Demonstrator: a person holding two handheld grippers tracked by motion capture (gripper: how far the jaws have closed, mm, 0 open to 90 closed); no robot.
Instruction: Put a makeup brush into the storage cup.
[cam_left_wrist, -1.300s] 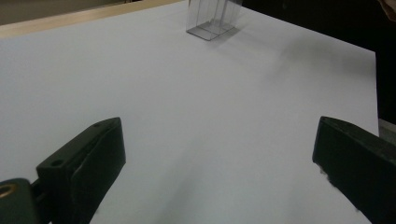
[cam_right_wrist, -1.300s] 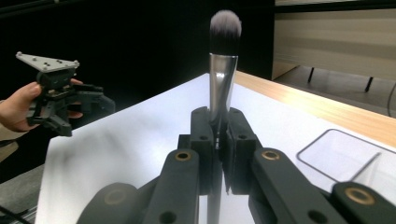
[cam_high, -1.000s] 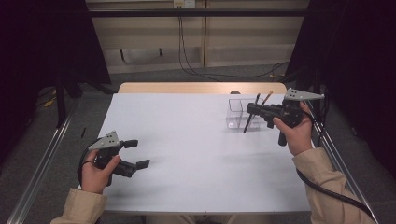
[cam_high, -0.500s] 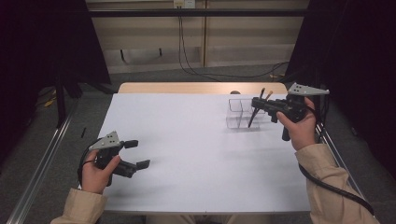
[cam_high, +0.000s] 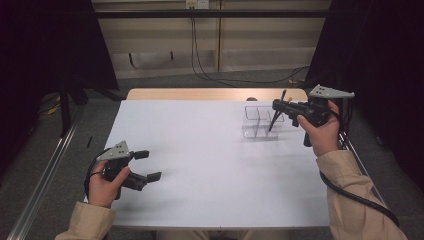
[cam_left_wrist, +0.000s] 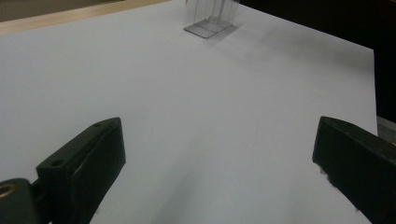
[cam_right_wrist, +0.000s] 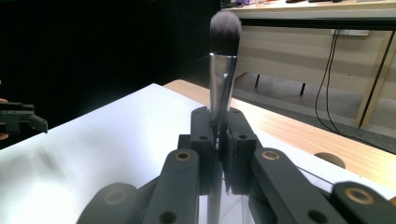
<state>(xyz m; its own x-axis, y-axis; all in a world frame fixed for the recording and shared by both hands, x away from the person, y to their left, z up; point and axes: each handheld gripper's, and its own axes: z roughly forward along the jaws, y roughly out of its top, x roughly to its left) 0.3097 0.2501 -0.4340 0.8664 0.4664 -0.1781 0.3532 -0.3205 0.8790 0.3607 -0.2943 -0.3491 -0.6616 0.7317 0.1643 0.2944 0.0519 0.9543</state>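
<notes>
Lowering a makeup brush into the clear box.

My right gripper (cam_high: 281, 106) pinches the brush (cam_right_wrist: 223, 70), bristles up, at the upper right of the high view, its handle tip already dipping into the clear box (cam_high: 253, 122). Next I judge I must lower it straight, then let go. My left gripper (cam_high: 145, 165) rests spread and empty at lower left.

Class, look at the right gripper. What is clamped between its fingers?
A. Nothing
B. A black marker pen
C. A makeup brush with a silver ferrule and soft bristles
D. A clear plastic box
C: the right gripper is shut on the silver-ferruled makeup brush, bristles pointing up.
</notes>
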